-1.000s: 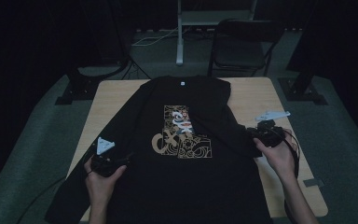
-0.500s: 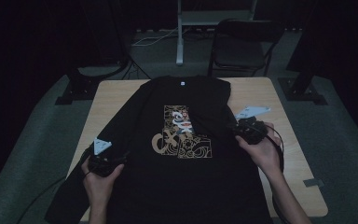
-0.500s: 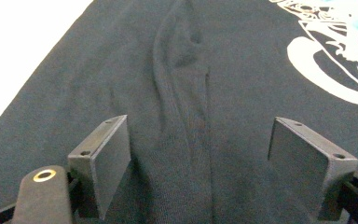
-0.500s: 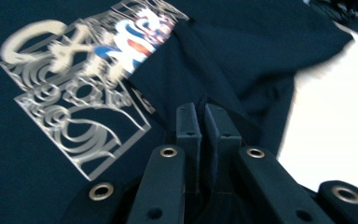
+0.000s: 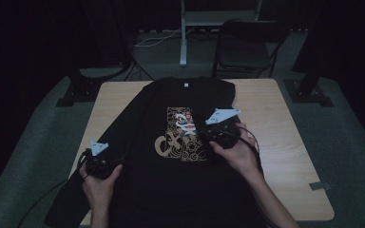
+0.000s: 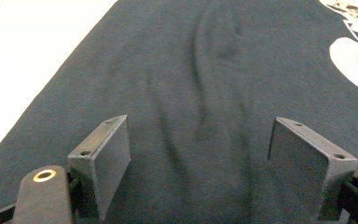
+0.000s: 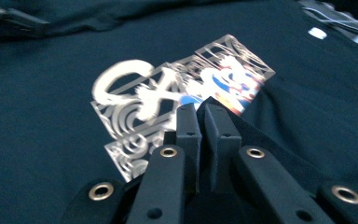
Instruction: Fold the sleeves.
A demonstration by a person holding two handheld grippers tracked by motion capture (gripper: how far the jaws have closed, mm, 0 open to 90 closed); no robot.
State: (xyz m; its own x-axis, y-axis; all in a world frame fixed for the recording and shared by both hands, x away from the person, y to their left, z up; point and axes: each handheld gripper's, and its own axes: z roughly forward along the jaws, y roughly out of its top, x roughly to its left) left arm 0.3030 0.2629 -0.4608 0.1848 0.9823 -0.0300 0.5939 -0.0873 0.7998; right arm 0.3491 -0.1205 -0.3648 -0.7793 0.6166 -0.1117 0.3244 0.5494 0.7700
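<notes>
Black shirt [image 5: 190, 156] soft, limp, light; flat on bench [image 5: 275, 118]. Right gripper [image 7: 201, 109] pinching fabric fold over print. Left gripper [image 6: 198, 144] spread, empty, near left edge. Grip hems, sleeves.

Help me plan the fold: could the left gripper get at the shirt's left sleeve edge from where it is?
Probably yes. The left gripper sits with open jaws over the black shirt near the table's left edge, with nothing lying between. The right gripper, shut on a fold of shirt, is off by the print.
</notes>
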